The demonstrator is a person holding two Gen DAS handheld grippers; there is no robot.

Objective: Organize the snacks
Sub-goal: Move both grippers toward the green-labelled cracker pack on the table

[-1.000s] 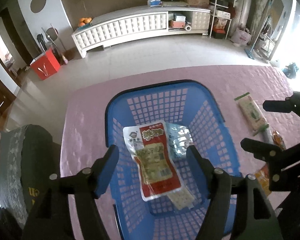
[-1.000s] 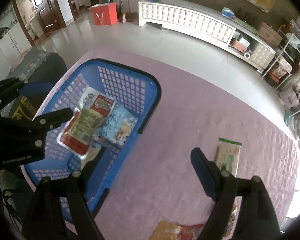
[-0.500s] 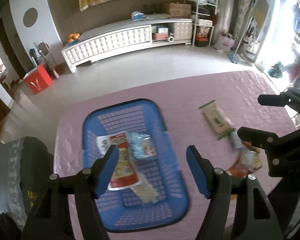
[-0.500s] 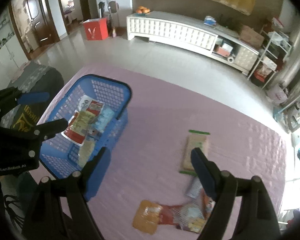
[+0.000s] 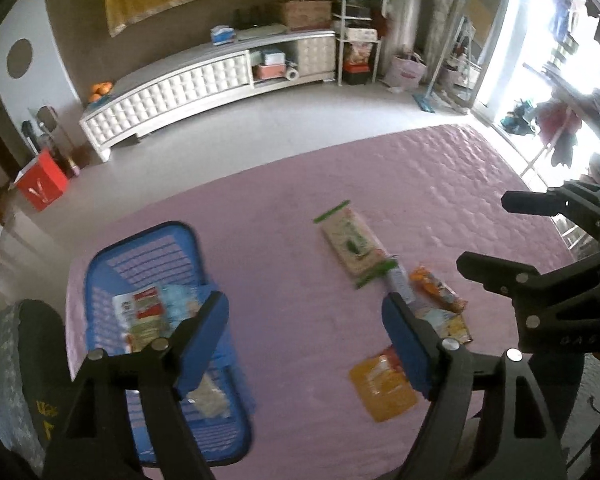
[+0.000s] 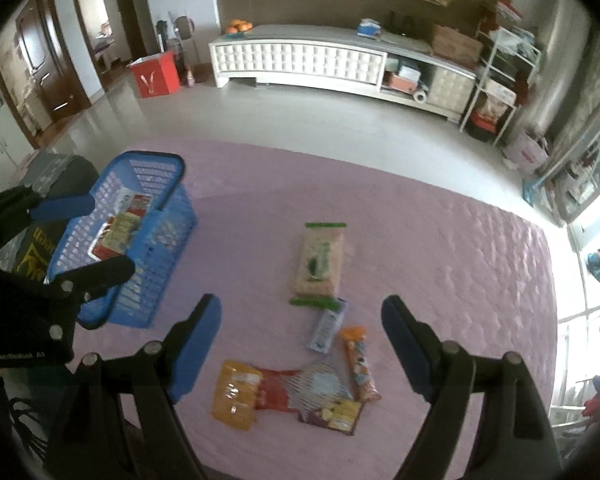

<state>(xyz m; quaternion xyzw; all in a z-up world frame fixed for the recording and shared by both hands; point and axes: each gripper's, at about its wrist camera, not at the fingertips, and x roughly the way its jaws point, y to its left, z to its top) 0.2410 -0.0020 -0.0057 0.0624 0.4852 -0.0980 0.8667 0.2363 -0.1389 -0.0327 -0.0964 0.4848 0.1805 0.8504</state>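
Note:
A blue plastic basket (image 5: 144,248) (image 6: 156,240) stands at the left of the pink quilted table and holds a red-and-white snack pack (image 5: 140,306) (image 6: 116,232) with other packs. A beige pack with green ends (image 5: 352,242) (image 6: 318,262), an orange stick pack (image 5: 438,288) (image 6: 360,364), a yellow pack (image 5: 382,386) (image 6: 236,394) and other small packs lie loose on the cloth. My left gripper (image 5: 306,326) hangs above the bare cloth between basket and packs, its jaws opening with nothing between them. My right gripper (image 6: 302,334) stands open and empty above the loose packs.
The pink table (image 5: 440,184) ends at a grey floor. Beyond it stand a white low cabinet (image 6: 300,58), a red box (image 6: 154,74) and shelving (image 6: 496,80). A dark cushioned seat (image 5: 16,360) sits at the table's left edge.
Both grippers have moved up and to the right, away from over the basket to over the loose packs. The left jaws stand wider. The red-and-white pack stays in the basket.

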